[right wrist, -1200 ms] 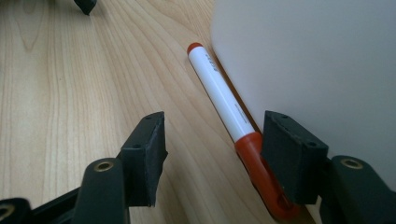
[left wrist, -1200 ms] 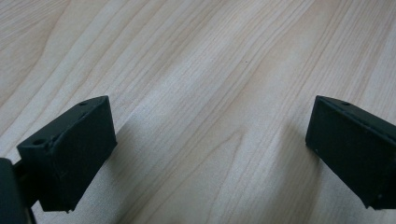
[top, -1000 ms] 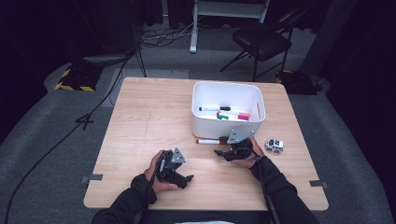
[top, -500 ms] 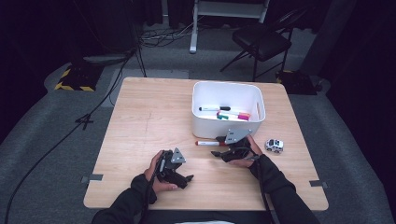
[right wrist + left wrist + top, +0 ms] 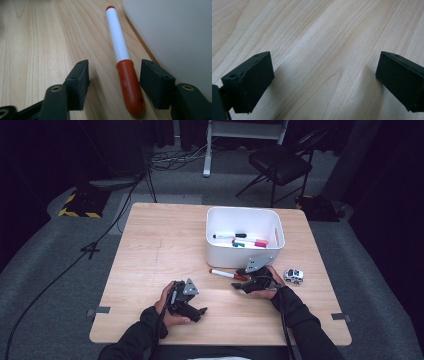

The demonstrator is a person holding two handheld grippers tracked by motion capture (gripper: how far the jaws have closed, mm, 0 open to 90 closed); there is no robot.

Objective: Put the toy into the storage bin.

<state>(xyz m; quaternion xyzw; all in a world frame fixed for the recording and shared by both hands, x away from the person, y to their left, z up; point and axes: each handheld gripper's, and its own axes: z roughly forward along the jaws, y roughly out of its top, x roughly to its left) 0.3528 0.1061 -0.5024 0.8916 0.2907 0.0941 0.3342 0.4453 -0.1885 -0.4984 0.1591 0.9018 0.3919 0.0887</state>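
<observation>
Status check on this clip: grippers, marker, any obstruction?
Right gripper jaws just closing around red-capped marker, pads not touching. Left gripper open, idle on table. White bin wall close beside marker; toy car clear.

White marker (image 5: 119, 42) with red cap (image 5: 130, 85); white bin (image 5: 245, 236); pale wood-grain table (image 5: 160, 250); black claws.

white bin (image 5: 244, 254) close beside marker (image 5: 226, 274)

Dark long sleeves (image 5: 300, 320) cover both forearms. Each gripper is black, with blocky jaws, brass-coloured screws, a grey three-cornered plate (image 5: 258, 264) and a trailing black cable (image 5: 286, 330).
</observation>
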